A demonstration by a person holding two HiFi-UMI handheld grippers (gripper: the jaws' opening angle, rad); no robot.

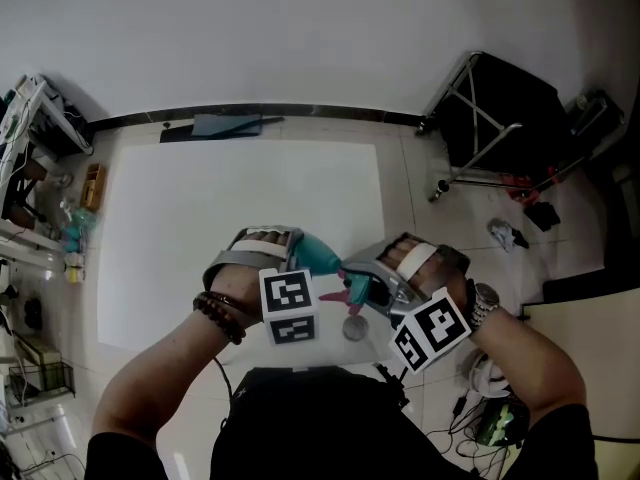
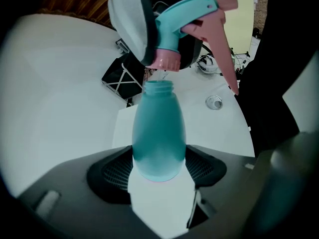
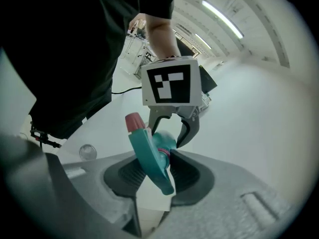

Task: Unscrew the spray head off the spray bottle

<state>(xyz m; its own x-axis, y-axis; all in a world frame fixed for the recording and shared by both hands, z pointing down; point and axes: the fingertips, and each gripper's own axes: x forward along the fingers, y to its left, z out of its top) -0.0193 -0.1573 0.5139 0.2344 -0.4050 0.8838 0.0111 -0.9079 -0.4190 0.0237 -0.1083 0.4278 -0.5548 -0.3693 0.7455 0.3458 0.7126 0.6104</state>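
Grip first: the left gripper has its jaws wide and pressed on the fat lower end of the teal bottle. The bottle's long axis runs straight away from those jaws, up the middle of the left gripper view, to an open neck. The right gripper pinches the spray head between its pads, nozzle uppermost in its own view.

The pink collar hangs just above the neck with a gap between them, so the head looks unscrewed. A thin tube seems to reach down into the bottle, though I can't be sure. If so, the right gripper should draw the head off along the bottle's axis.

Both meet low in the head view, over the white table, near a small round thing.
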